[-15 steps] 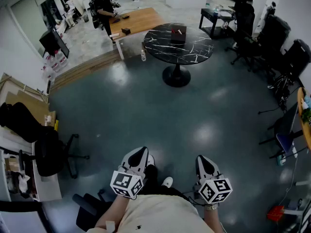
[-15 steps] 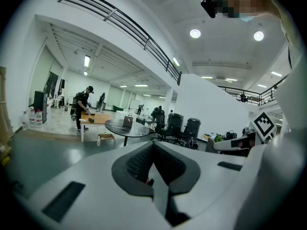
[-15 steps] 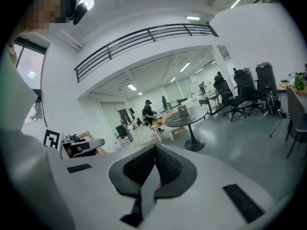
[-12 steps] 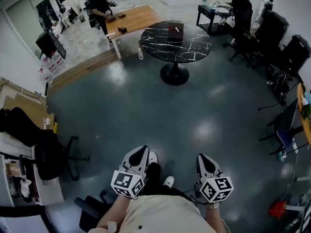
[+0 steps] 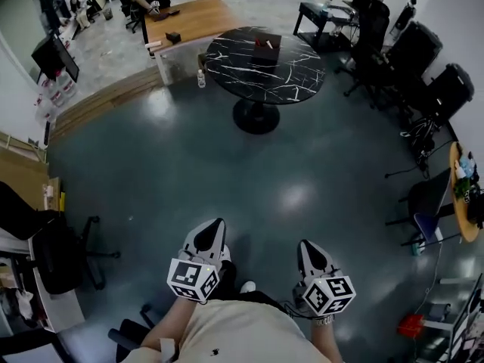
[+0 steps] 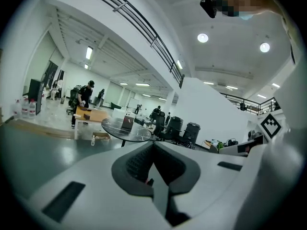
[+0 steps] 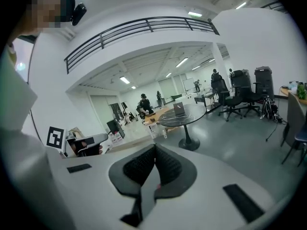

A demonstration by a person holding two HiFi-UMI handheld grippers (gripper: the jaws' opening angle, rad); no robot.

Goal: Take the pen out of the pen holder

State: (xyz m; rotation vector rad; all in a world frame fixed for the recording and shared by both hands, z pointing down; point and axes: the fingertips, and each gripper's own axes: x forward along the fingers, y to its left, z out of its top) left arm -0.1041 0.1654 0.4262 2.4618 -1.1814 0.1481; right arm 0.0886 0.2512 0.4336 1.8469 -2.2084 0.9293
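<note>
Across the last half second the head view has slid over the room: the round black marble-look table with white veining [image 5: 249, 70] now sits a little further left and nearer the top edge, and the long pale wooden desk [image 5: 189, 17] behind it has shifted the same way. Meanwhile the two tools stay low at the bottom of the frame against the person's body. I read this as the person turning and walking towards the table, with the reach not yet begun. The left gripper [image 5: 215, 228] has its jaws pressed together with nothing between them, and its own view shows the dark ribbed pads meeting along one seam [image 6: 153, 147]. The right gripper [image 5: 305, 246] is likewise closed and empty [image 7: 154, 150]. The small dark box-shaped pen holder [image 5: 266, 49] stands on the far part of the tabletop, well apart from both grippers across a wide stretch of glossy grey-blue floor [image 5: 227, 165]. A pale sliver at its top [image 5: 270, 44] may be the pen, but it is too small to be sure. The task has barely started — the gap must be closed and one gripper opened before any grasp is possible.
</note>
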